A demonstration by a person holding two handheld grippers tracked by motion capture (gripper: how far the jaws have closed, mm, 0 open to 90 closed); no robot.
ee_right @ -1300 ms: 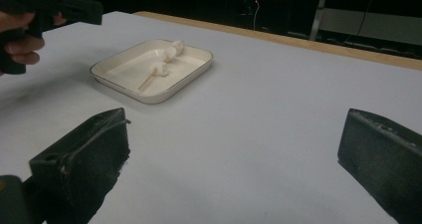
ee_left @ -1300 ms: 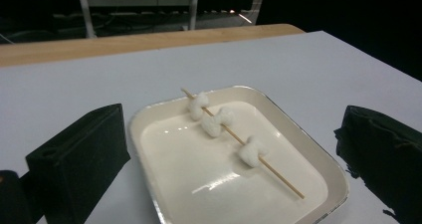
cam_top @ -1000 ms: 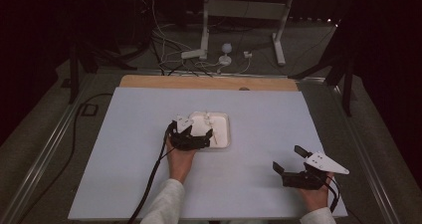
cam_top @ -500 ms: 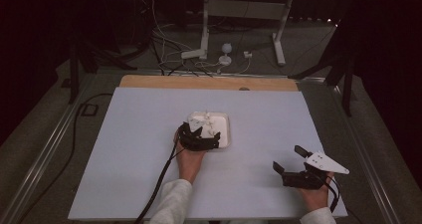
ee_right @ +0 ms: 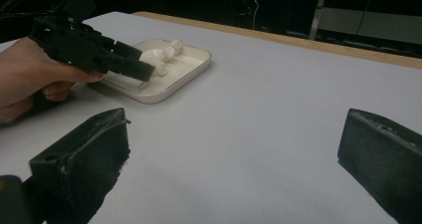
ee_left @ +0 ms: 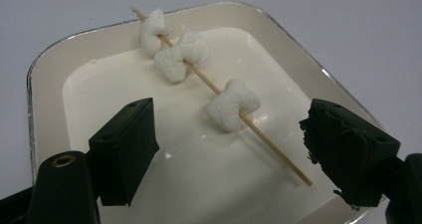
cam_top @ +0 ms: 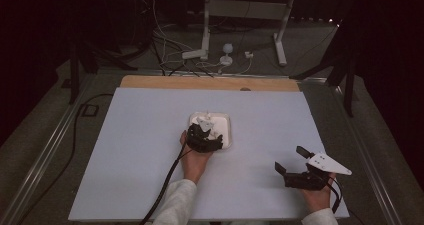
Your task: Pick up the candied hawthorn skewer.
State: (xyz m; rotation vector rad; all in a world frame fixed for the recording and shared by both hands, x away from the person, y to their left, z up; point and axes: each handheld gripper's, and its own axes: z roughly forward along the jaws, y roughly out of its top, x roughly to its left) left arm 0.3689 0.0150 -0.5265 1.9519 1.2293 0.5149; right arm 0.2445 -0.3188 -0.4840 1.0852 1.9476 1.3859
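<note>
A white square tray [ee_left: 47, 72] lies mid-table and holds a wooden skewer [ee_left: 271, 140] threaded with three white marshmallows [ee_left: 233, 104]. My left gripper [ee_left: 229, 144] hovers low over the tray's near side. Its jaws stand apart on either side of the skewer's bare end and touch nothing. They have just been closing, with the skewer between them. In the high view the left gripper [cam_top: 207, 135] covers the near-left part of the tray [cam_top: 225, 130]. My right gripper [cam_top: 290, 159] rests open and empty near the table's front right, aimed toward the tray [ee_right: 184, 77].
The tray sits on a white tabletop [cam_top: 130, 135] with a wooden strip [cam_top: 210, 82] along its far edge. The left gripper's cable [cam_top: 165, 185] trails back beside the forearm. Stand legs and cables [cam_top: 225, 55] lie on the floor beyond the table.
My left gripper has shifted right and a little lower, over the tray and skewer. The right gripper has stayed where it was.
</note>
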